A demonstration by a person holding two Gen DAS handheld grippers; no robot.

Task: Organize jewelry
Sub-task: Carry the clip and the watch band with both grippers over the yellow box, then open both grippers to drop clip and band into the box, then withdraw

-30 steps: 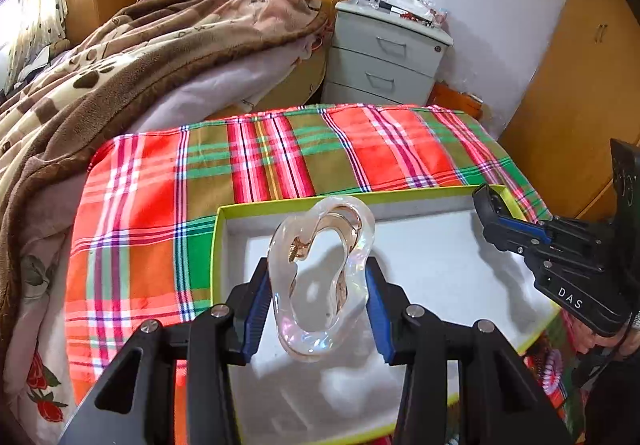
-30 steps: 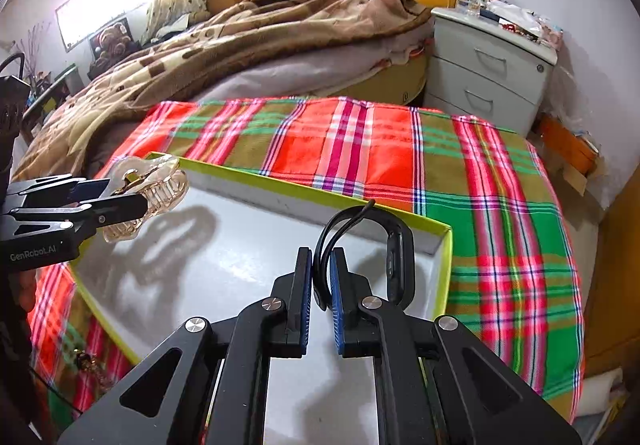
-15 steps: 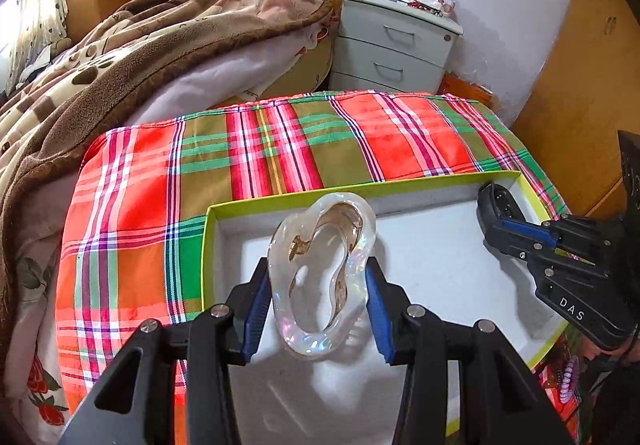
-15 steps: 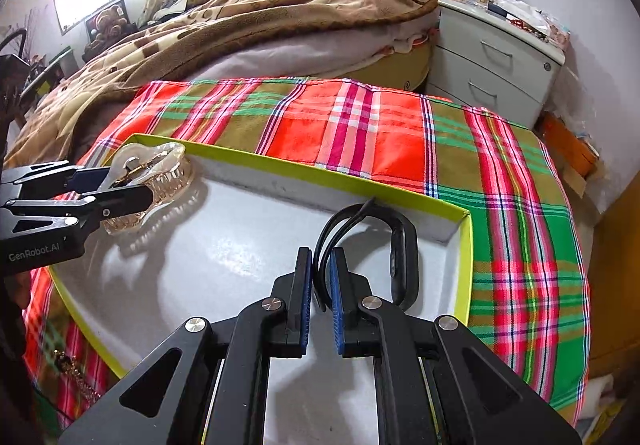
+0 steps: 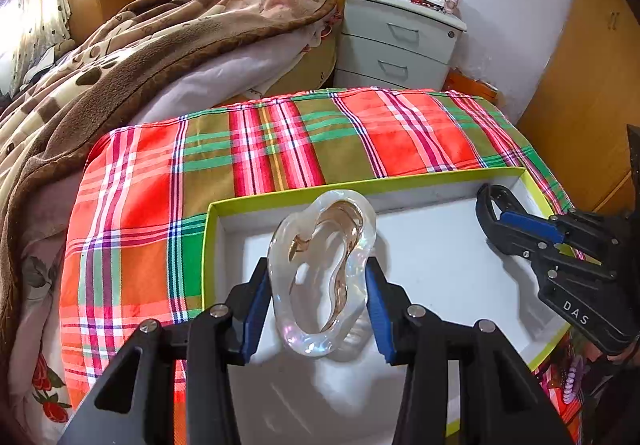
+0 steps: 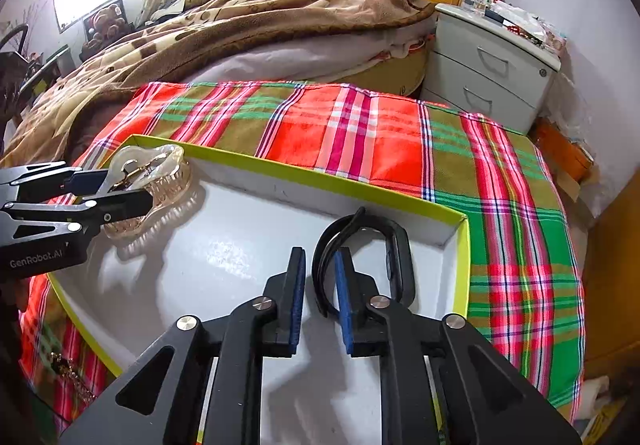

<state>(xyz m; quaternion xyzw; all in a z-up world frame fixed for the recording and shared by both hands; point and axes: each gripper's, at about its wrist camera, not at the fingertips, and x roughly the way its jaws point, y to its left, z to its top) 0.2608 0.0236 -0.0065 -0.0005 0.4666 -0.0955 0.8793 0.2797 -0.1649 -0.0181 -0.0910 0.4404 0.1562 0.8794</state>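
A shallow white box with a lime-green rim [image 5: 288,201] [image 6: 320,181] lies on a plaid cloth. My left gripper [image 5: 317,269] [image 6: 128,189] holds a clear iridescent hair claw [image 5: 316,341] [image 6: 160,177] upright over the box's left part. Its blue pads still touch both sides while the jaws are opening. My right gripper [image 6: 320,257] [image 5: 504,221] is at the box's far right corner, jaws opening. A black wristband [image 6: 394,257] [image 5: 490,197] stands between the pads. It leans on the right pad with a gap to the left one.
The red-and-green plaid cloth [image 5: 280,141] covers the surface under the box. A gold chain [image 6: 68,369] lies on it left of the box, and a string of pale beads [image 5: 570,385] right of it. Behind are a brown blanket [image 6: 240,29], a grey nightstand [image 5: 400,41] and a wooden wardrobe [image 5: 592,85].
The right gripper's pads, earlier pinched on the black wristband, have parted and no longer clamp it. The left gripper still grips the hair claw over the box.
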